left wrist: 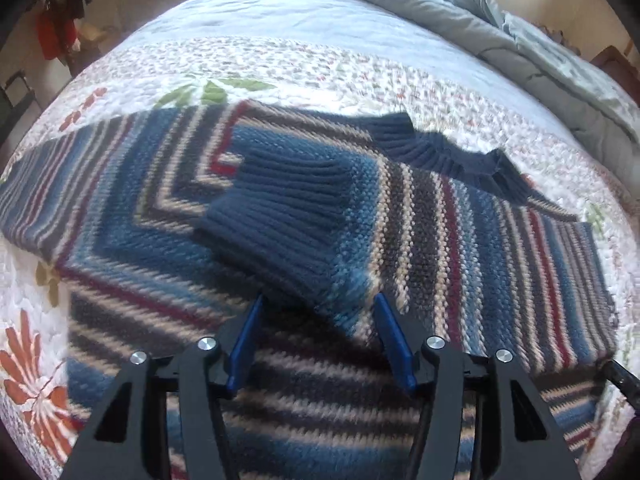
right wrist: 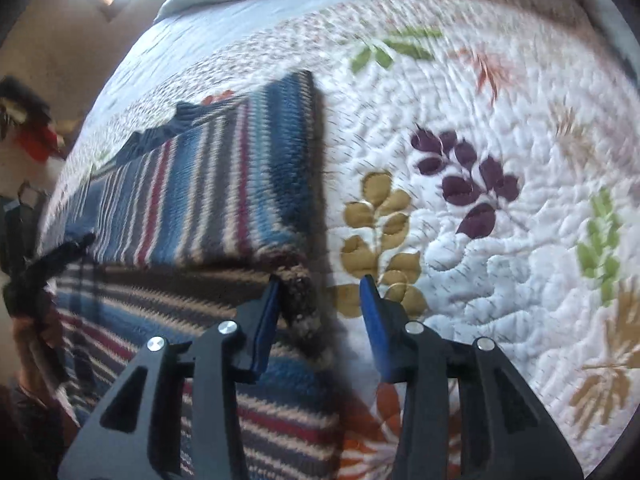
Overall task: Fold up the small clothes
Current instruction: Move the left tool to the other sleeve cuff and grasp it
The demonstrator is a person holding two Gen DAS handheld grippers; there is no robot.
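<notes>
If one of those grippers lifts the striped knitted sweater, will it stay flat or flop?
The striped knitted sweater would probably flop: its sleeve cuff already lies draped across the body. The chunky knit suggests some weight and good grip on the flowered quilt.

My left wrist camera sits just behind my left gripper (left wrist: 318, 306), looking forward and down along its two blue fingers, very close above a striped sweater (left wrist: 400, 220) on a quilt (left wrist: 280, 64). My right wrist camera sits the same way behind my right gripper (right wrist: 320, 284), close over the sweater's (right wrist: 192, 200) right edge, facing across the quilt (right wrist: 500, 120). Both views share the sweater's dark collar (left wrist: 440, 148), the quilt and a grey duvet (left wrist: 420, 4) at the far end.
</notes>
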